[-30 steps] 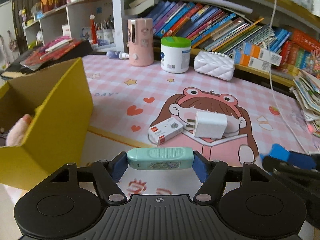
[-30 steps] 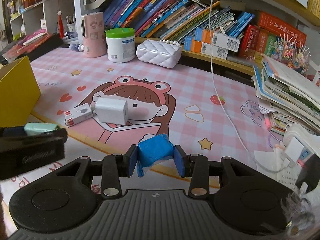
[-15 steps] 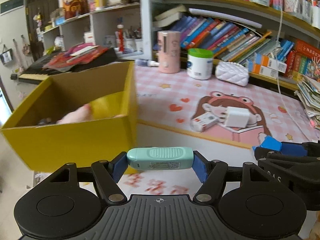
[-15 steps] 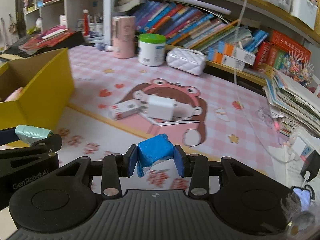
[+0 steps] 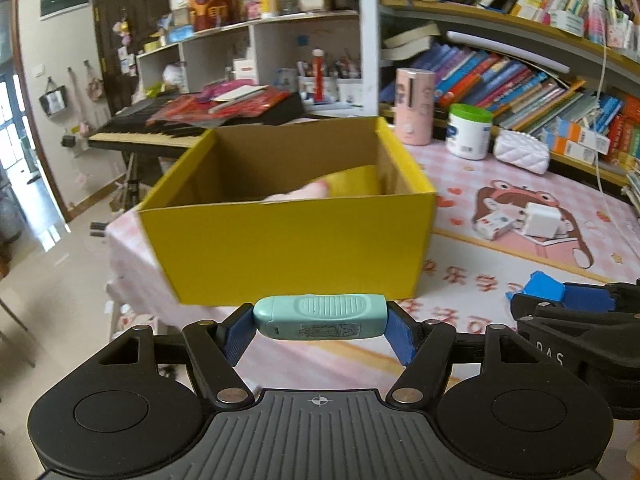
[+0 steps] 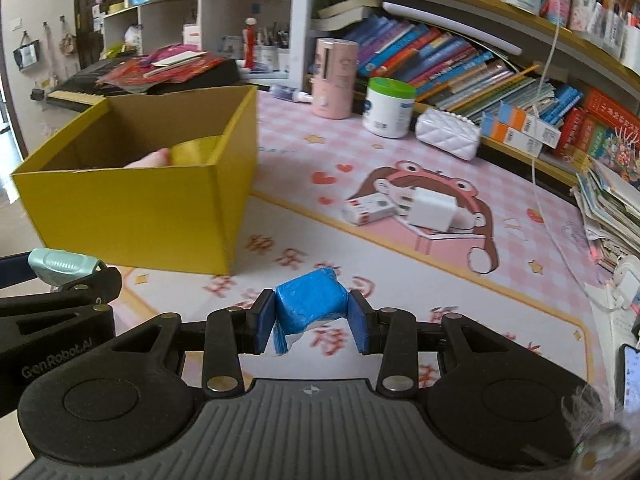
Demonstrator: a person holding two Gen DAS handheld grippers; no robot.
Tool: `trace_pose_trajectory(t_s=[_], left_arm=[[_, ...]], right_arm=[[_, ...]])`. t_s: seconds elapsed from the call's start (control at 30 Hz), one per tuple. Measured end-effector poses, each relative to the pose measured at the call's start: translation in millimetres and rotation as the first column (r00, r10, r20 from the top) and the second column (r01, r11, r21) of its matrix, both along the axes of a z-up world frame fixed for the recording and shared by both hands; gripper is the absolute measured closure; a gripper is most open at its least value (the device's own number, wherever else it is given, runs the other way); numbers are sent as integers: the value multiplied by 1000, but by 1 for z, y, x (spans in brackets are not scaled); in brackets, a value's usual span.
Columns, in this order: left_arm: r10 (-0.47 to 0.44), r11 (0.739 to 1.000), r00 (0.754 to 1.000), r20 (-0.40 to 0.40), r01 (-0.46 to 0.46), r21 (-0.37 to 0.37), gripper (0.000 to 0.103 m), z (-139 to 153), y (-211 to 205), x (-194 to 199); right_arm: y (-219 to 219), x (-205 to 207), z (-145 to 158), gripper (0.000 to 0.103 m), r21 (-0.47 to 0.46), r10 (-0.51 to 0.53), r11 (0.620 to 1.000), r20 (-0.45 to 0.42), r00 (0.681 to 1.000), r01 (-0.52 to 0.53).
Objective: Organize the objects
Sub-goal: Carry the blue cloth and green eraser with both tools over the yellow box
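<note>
Carrying loads toward the yellow box (image 5: 288, 256) at frame centre, the left gripper (image 5: 320, 322) is pinching a mint case (image 5: 320, 316) endwise and the right gripper (image 6: 311, 316) a blue block (image 6: 310, 306); either shallow end-grip is risking slipping short of the rim.

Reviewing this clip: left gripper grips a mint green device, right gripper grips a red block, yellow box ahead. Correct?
Not quite: the block in the right gripper is blue, as the right wrist view shows. The left gripper does grip the mint green device, yellow box ahead.
</note>
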State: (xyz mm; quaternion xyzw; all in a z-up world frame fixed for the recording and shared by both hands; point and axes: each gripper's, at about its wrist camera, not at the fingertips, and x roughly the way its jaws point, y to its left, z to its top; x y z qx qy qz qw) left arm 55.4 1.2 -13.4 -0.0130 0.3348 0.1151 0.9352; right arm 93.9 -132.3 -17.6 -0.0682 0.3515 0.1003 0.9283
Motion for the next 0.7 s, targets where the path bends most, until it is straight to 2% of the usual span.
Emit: trace_pose_trajectory(t_s=[0.7], left_arm=[[59, 998, 996, 72, -61, 29, 34, 16, 64, -72]], right_arm=[[64, -67, 15, 66, 29, 52, 998, 59, 997, -54]])
